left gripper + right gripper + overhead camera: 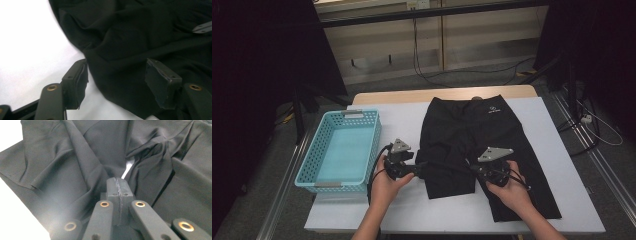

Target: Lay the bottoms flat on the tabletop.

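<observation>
one pair of black shorts (472, 135) lies spread on the white table (577, 200), waistband at the far side and the two legs pointing near. the left leg is folded up short, its hem ending well before the near edge of the table, while the right leg runs longer toward the near right.

there are two tools. the left tool (421, 166) sits at the left edge of the folded left leg, pointing right into the cloth. in the left gripper view its jaws stand well apart; one pad (76, 80) hangs over bare white table at the shorts' edge and the other over the black fabric, and neither presses on it, so it holds nothing.

the right tool (472, 169) is over the right leg near the crotch, pointing left toward the other tool, and the two tips are close together across the folded leg. in the right gripper view its jaws are fully together, pads touching along one seam, with rumpled fabric bunched just ahead of the tips (119, 185); i cannot tell whether a fold of cloth is caught between them.

one light blue basket (307, 165) stands on the left part of the table, just left of the left tool and apart from the shorts. two hands come in from the near edge, one on each tool.
</observation>
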